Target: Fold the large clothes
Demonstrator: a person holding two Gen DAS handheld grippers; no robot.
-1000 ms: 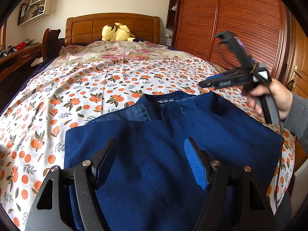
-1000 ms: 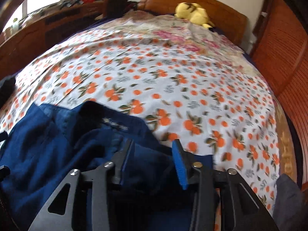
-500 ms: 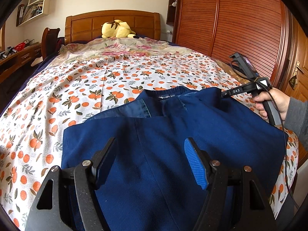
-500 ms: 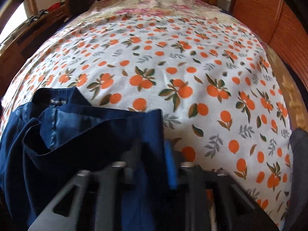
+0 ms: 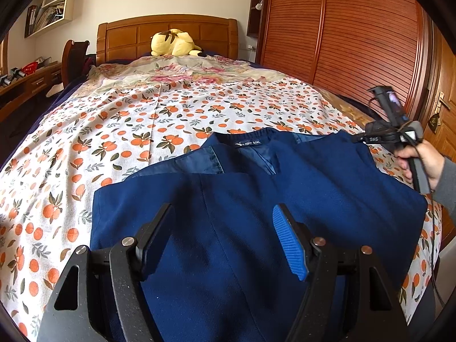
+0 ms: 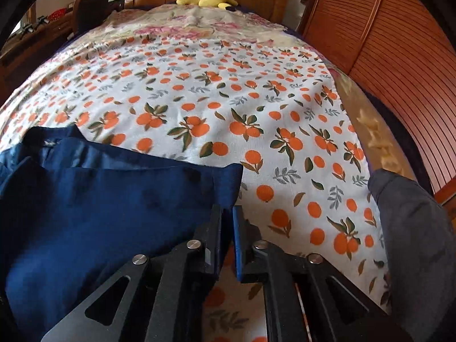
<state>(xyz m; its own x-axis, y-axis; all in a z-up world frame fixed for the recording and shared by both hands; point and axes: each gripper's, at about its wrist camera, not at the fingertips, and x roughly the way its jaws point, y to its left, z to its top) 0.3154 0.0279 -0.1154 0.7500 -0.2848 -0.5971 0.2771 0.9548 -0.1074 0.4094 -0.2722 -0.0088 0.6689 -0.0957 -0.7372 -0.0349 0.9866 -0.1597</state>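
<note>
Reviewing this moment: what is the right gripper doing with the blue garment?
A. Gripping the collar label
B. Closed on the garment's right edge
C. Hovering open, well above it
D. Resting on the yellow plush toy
B. In the right wrist view the right gripper has its jaws nearly together with the edge of the blue garment pinched between them, while the left gripper hangs open over the cloth.

Wooden headboard point(image 5: 168, 35), louvred wardrobe doors point(image 5: 356, 34), wall shelf point(image 5: 50, 8) on cream wall.
</note>
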